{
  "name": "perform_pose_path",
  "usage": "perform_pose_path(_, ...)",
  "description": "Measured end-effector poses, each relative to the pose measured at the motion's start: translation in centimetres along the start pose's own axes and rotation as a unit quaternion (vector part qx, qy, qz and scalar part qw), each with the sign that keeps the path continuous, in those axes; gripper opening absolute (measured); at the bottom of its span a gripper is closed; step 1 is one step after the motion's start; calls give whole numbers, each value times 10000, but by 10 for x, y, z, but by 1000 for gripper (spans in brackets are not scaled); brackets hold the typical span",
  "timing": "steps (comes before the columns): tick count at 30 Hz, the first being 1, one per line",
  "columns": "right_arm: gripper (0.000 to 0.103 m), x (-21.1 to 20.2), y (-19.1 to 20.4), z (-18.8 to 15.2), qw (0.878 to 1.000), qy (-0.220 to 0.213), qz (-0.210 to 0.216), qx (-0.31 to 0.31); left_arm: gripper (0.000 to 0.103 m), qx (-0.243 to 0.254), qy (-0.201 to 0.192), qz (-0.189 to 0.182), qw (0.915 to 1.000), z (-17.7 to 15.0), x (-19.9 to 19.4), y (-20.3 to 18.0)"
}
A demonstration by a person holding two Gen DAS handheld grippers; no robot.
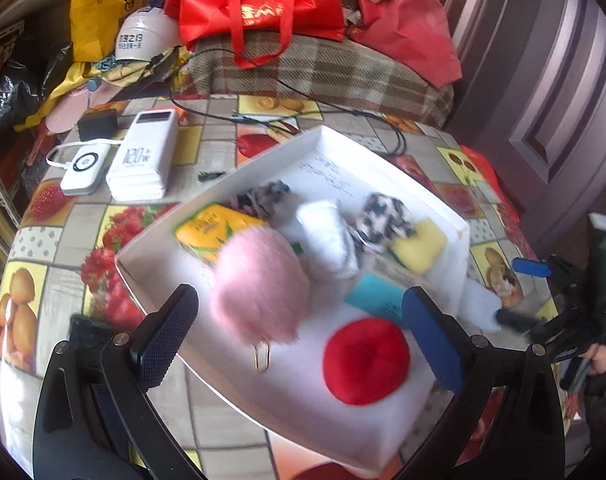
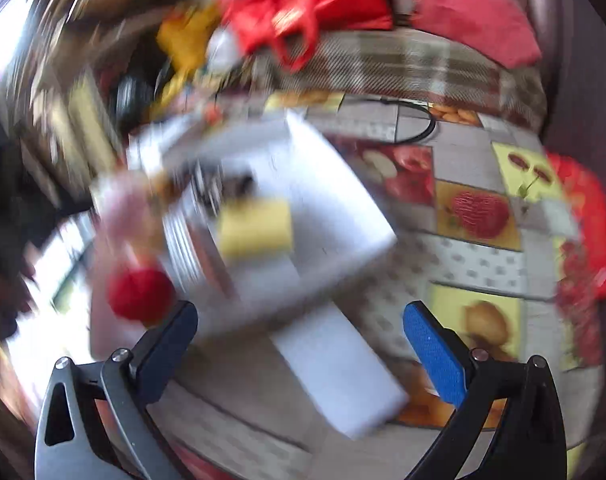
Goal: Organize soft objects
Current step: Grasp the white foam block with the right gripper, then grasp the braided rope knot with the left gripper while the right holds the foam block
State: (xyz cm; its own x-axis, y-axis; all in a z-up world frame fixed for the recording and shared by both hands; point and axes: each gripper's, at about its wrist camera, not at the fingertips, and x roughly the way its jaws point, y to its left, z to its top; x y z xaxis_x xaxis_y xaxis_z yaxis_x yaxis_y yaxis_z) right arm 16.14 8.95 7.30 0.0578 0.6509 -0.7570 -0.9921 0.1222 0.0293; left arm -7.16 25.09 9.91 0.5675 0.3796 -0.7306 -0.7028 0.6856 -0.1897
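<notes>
Two claws, both spread wide and holding nothing, hang over a fruit-print tablecloth (image 1: 207, 148). Far to the left of the left gripper (image 1: 299, 328), beyond its dark finger, two white power banks (image 1: 143, 156) lie side by side on the cloth. Straight ahead of that claw sits a shallow white box (image 1: 383, 168). A pink fluffy pom-pom (image 1: 263, 284) with a gold clip rests in it between the spread fingers, nearer the left one; a red round cushion (image 1: 367, 360) lies close by the blue right pad. Farther ahead in the box are a yellow packet (image 1: 211, 232), a white fuzzy piece (image 1: 331, 236), a black-and-white patterned piece (image 1: 383, 216) and a yellow sponge (image 1: 419, 244). At the far right, the right gripper (image 1: 523, 292) hovers by the box's corner, a person's hand (image 1: 599, 360) on its grip. The right wrist view is badly blurred: a white block (image 2: 343, 376) lies on the cloth between the open fingers, the box ahead and to the left.
</notes>
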Motion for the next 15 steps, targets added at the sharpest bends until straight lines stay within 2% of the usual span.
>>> perform_pose_path(2,103,14,5,-12,9986,298,-182,-391,103,55,52,3,10000,-3,-3,-9)
perform_pose_path(4,102,29,6,-15,9983,388,-87,-429,103,147,54,-12,9999,-4,-8,-20)
perform_pose_path(8,85,48,15,-11,9969,425,-95,-653,103,412,105,-150,9990,-2,-12,-50)
perform_pose_path(10,78,55,20,-13,9954,482,-282,-779,103,453,142,-292,9984,-2,-10,-65)
perform_pose_path(12,67,51,20,-20,9956,389,-338,-785,103,526,215,-454,9973,-2,-4,-87)
perform_pose_path(13,60,45,17,-25,9965,344,-318,-698,103,609,260,-522,9964,-2,1,-100)
perform_pose_path(15,59,29,13,-39,9982,344,-10,-488,103,819,357,-620,9941,-3,13,-126)
